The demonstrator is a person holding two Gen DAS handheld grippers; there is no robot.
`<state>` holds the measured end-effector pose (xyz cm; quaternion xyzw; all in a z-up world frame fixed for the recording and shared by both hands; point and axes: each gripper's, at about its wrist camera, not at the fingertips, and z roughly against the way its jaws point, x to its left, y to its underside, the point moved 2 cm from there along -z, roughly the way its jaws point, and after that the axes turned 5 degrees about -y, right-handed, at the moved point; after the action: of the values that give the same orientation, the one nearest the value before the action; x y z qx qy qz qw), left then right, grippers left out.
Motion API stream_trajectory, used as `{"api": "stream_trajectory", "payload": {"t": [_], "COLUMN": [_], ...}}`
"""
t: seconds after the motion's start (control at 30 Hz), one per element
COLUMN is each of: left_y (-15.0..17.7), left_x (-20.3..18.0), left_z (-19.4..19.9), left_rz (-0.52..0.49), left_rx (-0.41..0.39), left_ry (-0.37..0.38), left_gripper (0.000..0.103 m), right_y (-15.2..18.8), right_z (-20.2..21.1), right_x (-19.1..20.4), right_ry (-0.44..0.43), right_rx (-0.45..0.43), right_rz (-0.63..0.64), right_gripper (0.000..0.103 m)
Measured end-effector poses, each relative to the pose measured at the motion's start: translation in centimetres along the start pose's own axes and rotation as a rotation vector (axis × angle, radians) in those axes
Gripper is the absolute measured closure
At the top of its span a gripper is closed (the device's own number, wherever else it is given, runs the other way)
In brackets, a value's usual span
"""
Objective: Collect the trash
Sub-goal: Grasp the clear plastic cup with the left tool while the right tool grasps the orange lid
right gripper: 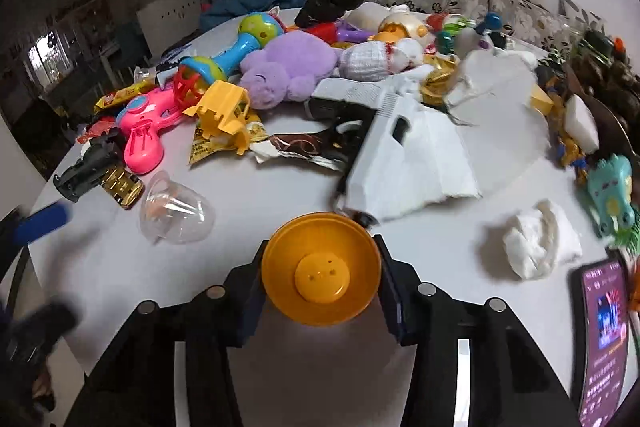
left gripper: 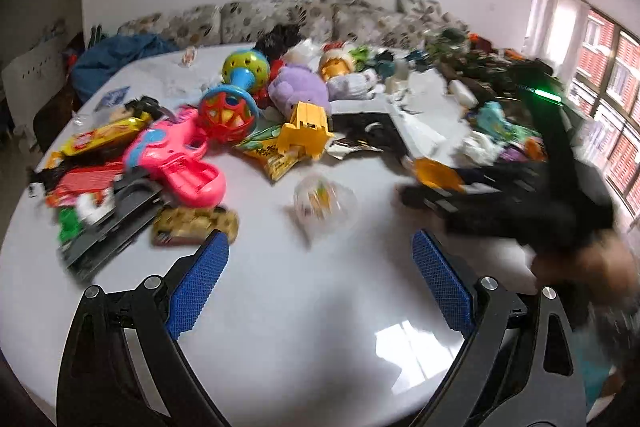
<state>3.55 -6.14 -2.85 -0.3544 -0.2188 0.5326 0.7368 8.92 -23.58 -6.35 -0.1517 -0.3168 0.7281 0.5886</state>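
right wrist view: the right gripper (right gripper: 322,285) has its jaws closed on an orange cap (right gripper: 321,269), a round shallow dish gripped at its left and right rim, its hollow side with a raised centre disc facing the camera. the cap hangs above bare white counter (right gripper: 256,227). the pads are mostly hidden behind the cap's rim. ahead and to the left a clear dome (right gripper: 176,209) lies on its side, wide mouth towards the upper left, long axis running from there to the lower right. a crumpled tissue (right gripper: 536,247) lies to the right, apart from the jaws. a phone (right gripper: 600,339) is cut off at the right edge. at the left edge a blue blur is one pad of the left gripper (right gripper: 40,223), smeared and cut off. farther back, a pink toy gun (right gripper: 148,131), a yellow toy part (right gripper: 226,113), a purple plush (right gripper: 288,71) and a white toy gun (right gripper: 384,131) lie in a heap with wrappers; the small things beyond are hard to tell apart.

left wrist view: the left gripper (left gripper: 320,279) has its jaws wide apart with nothing between them, over bare counter (left gripper: 312,327). the dome (left gripper: 322,203) lies ahead of them, blurred. the right gripper (left gripper: 416,193) is a dark smear at the right, the cap (left gripper: 436,173) only an orange patch, and the hand (left gripper: 592,267) behind it is blurred and partly cut off.
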Motion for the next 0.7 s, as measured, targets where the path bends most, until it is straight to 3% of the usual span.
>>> {"api": "stream_trajectory", "payload": {"t": [0.23,0.3,0.37,0.4,0.53,0.7], "left_y": [-2.4,-2.3,-2.1,-2.0,-1.6,-0.7], "left_x": [-0.3,-0.4,-1.4,-1.9,-1.7,-1.8], "left_z": [-6.0,-7.1,-7.2,-7.0,-5.2,1.5], "left_rz": [0.130,0.123,0.036,-0.004,0.063,0.016], "left_rx": [0.114,0.172,0.162,0.156,0.136,0.009], "left_ry": [-0.033,-0.099,-0.150,-0.166,-0.035,-0.032], "left_gripper": [0.012,0.015,0.044,0.053,0.055,0.055], "right_y": [2.0,2.5,2.9,3.0,3.1,3.5], "right_z": [5.0,6.1,6.8,7.0,7.1,8.4], "right_x": [-3.3,-4.2,-4.6,-4.7,-4.8,-2.7], "right_ry": [-0.026,-0.030,-0.035,-0.034,-0.045,-0.102], "right_rx": [-0.090,-0.099,-0.107,-0.112,-0.122,-0.139], "right_rz": [-0.057,-0.072,-0.080,-0.082,-0.090,-0.062], "right_gripper": [0.054,0.054,0.054,0.054,0.054,0.054]}}
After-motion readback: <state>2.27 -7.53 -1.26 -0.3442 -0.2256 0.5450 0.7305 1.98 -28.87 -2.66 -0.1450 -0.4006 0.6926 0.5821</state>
